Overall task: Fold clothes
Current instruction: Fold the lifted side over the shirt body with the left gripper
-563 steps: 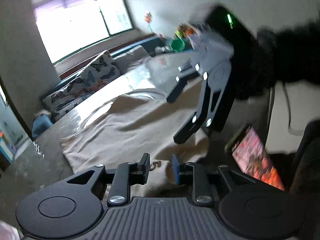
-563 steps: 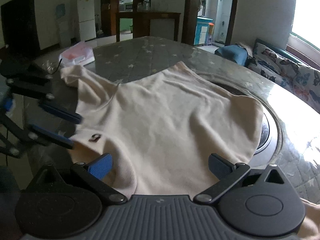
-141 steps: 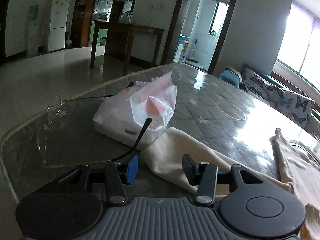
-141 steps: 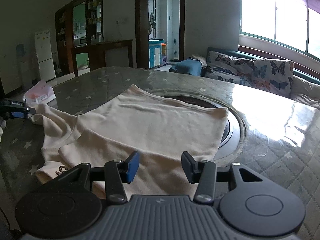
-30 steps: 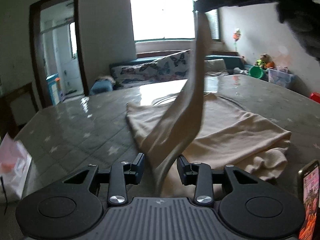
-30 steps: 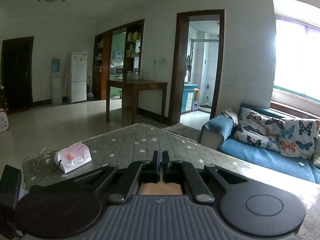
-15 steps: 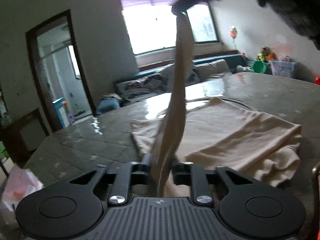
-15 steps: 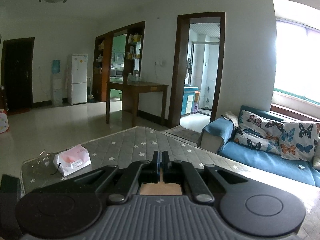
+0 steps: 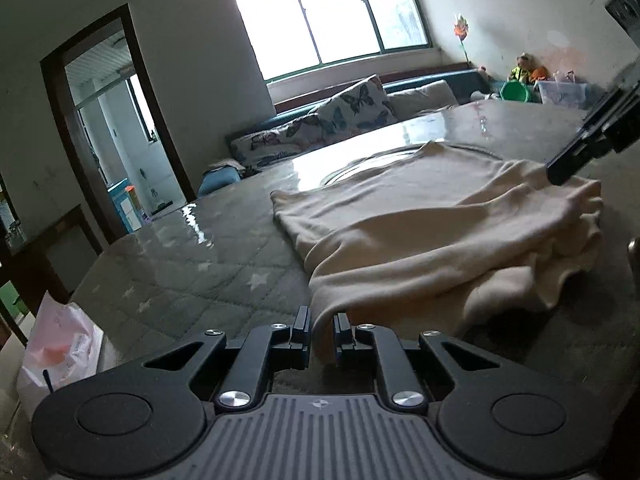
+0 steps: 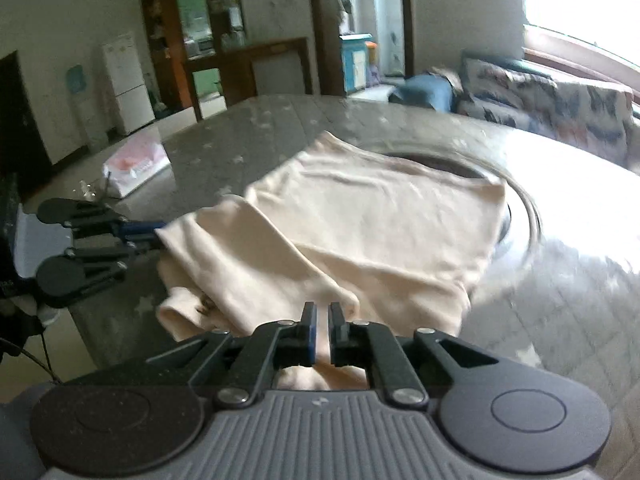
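Living-room table, quilted star-print cover, cream shirt lying half folded on it.

Both grippers pinch the soft knit sleeve, left gripper and right gripper, jaws nearly closed on cloth. Looks like laying the sleeve across the body; next, let go and smooth it flat.

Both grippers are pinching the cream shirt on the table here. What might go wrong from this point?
The sleeve strip between left gripper and right gripper lies slanted across the cream shirt, so releasing now may leave a crooked fold. The near edge is already bunched and could crease further.
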`<action>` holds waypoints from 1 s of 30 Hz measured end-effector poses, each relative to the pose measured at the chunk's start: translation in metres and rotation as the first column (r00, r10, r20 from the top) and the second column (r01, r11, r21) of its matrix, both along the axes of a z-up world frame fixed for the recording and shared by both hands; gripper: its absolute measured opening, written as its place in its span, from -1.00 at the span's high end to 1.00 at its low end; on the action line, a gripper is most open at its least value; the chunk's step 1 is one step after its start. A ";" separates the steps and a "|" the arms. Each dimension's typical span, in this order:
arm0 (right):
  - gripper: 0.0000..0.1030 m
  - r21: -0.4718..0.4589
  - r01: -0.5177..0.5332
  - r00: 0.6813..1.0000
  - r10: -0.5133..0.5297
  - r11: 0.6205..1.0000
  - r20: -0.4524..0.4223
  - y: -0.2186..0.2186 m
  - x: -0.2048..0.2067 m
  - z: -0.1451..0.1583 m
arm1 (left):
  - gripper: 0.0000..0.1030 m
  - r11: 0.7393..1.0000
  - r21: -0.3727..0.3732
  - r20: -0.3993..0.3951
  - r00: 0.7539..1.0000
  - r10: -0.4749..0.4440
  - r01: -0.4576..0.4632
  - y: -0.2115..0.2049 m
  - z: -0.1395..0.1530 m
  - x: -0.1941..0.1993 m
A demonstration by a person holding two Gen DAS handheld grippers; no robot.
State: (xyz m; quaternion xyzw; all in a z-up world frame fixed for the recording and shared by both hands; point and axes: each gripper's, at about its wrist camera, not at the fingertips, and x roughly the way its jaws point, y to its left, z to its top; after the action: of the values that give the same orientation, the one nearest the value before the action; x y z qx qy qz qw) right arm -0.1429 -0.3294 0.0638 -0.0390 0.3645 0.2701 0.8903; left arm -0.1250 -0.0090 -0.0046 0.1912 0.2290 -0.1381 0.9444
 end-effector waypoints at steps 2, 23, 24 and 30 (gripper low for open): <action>0.75 0.043 0.029 0.999 -0.028 0.999 -0.014 -0.005 0.007 -0.001 | 0.71 1.000 0.006 -0.007 1.000 0.007 -0.006 0.001 0.000 0.000; 0.83 0.030 0.050 0.999 -0.050 0.998 0.000 0.009 0.030 -0.019 | 0.90 1.000 -0.008 -0.010 1.000 0.026 -0.026 0.009 -0.004 -0.001; 0.83 0.029 0.052 0.998 -0.053 0.998 0.027 0.010 0.029 -0.014 | 0.92 0.999 -0.015 0.001 0.999 0.034 -0.034 0.009 -0.002 -0.001; 0.72 -0.025 0.057 0.997 -0.056 0.998 0.058 0.014 0.037 -0.011 | 0.86 1.000 0.005 -0.023 0.999 -0.027 0.027 0.009 -0.002 -0.010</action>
State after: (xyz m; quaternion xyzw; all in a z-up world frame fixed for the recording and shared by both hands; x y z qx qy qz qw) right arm -0.1062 -0.3158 0.0527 -0.0482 0.3431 0.2386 0.9072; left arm -0.1348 -0.0002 -0.0062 0.1951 0.2374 -0.1526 0.9393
